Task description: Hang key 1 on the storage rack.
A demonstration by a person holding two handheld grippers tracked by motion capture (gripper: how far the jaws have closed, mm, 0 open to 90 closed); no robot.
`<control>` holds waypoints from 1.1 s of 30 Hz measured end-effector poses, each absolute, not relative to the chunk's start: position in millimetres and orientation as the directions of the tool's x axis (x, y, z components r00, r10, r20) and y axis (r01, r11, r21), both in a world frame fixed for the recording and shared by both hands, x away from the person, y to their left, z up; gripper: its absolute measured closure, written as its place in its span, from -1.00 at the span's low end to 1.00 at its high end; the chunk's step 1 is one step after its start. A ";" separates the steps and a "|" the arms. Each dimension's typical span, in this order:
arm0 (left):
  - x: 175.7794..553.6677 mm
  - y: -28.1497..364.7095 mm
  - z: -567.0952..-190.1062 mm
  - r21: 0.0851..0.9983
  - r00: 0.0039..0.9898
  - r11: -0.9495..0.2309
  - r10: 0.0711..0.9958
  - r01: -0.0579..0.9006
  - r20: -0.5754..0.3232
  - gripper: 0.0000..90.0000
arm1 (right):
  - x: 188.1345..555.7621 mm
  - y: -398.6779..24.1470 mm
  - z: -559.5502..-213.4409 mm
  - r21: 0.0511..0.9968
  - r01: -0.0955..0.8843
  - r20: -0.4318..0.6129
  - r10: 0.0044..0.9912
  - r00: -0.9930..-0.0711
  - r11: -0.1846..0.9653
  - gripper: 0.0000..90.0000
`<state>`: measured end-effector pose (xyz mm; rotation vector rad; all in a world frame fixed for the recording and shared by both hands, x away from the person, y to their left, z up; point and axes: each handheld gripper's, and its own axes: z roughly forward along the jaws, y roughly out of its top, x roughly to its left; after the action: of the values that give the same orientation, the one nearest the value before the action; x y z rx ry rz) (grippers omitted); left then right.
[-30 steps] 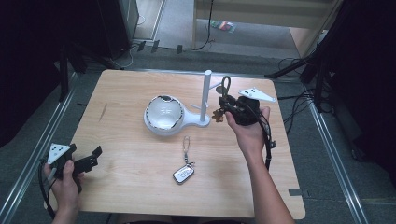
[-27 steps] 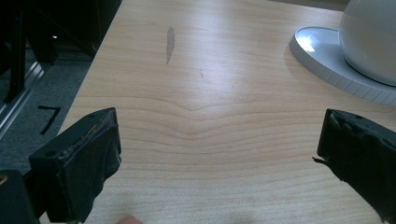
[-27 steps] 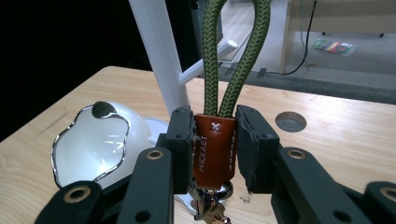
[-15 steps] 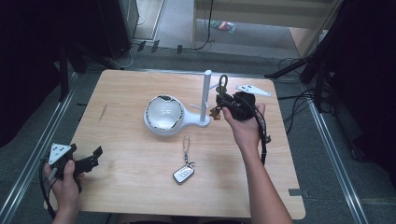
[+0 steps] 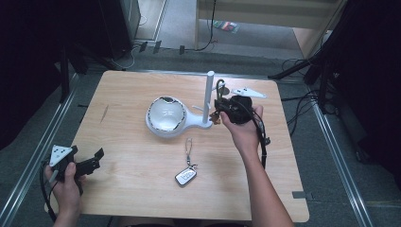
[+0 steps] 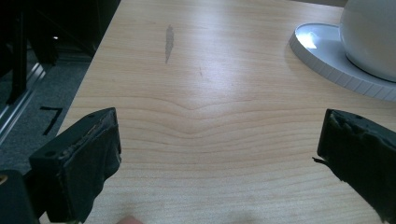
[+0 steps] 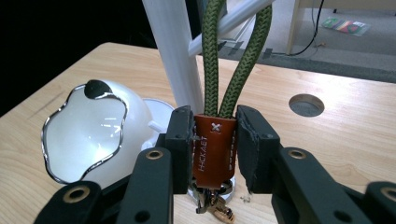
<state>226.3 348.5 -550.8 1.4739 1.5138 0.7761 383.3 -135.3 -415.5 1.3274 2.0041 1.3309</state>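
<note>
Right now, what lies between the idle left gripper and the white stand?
Bare tabletop: the left gripper view shows wood grain between the open left gripper and the white stand; the high view agrees.

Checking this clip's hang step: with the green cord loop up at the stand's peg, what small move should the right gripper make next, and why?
Probably lower the right gripper slightly so the green cord loop settles on the white stand's peg. Its jaws clamp the brown leather tab, and the loop already reaches up around the peg beside the post, so releasing could follow.
</note>
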 end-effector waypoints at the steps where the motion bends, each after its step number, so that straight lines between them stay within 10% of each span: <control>1: 226.3 348.5 -550.8 0.887 0.069 0.108 0.985 0.449 -0.155 -1.00 | 383.3 -135.2 -416.6 0.863 0.494 0.169 0.863 -0.476 0.104 0.53; 33: 226.4 347.6 -550.7 0.883 0.068 0.103 0.986 0.458 -0.150 -1.00 | 345.7 -150.5 -441.1 0.775 0.588 0.028 0.916 -0.399 0.233 -0.24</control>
<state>226.4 347.6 -550.7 1.4837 1.5205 0.7751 345.7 -150.5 -441.1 1.3790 2.0751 1.0092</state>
